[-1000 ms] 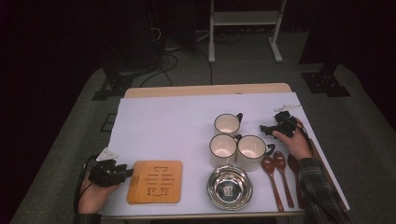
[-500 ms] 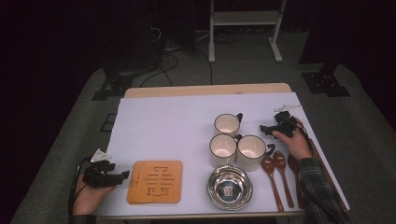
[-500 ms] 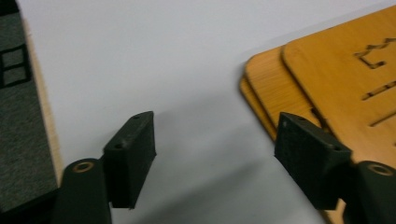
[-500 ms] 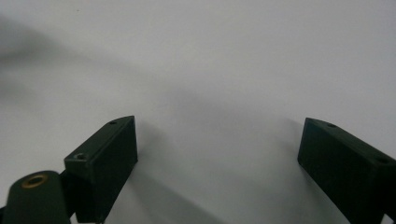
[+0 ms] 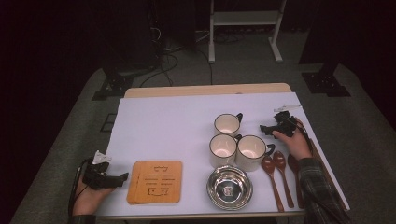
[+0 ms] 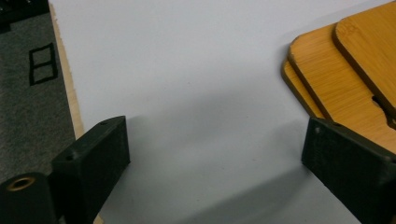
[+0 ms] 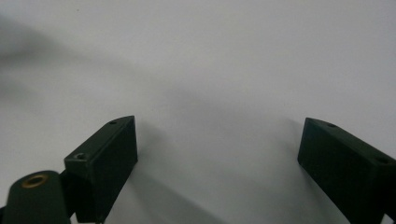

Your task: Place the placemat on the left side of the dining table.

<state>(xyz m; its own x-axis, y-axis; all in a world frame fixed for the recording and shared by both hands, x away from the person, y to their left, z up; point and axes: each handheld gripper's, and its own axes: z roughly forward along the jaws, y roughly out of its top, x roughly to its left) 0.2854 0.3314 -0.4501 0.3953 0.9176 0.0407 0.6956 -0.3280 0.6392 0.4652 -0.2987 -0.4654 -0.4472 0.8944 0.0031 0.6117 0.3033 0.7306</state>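
At table's near-left corner, left gripper (image 5: 122,176) just spread wide, nothing between the jaws, nosed up beside the stacked bamboo coasters (image 5: 155,181) — reads as lining up a grab on the top one. Flat, rounded-corner, slotted boards on smooth white sheet (image 5: 168,126). Farther right, right gripper (image 5: 264,129) agape too, empty, near glazed mugs (image 5: 239,147).

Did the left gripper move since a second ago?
Yes, a little. In the high view the left gripper has slid left, away from the stack of wooden coasters, so it now sits just off their left edge. Its jaws have just been opening, nothing between them.
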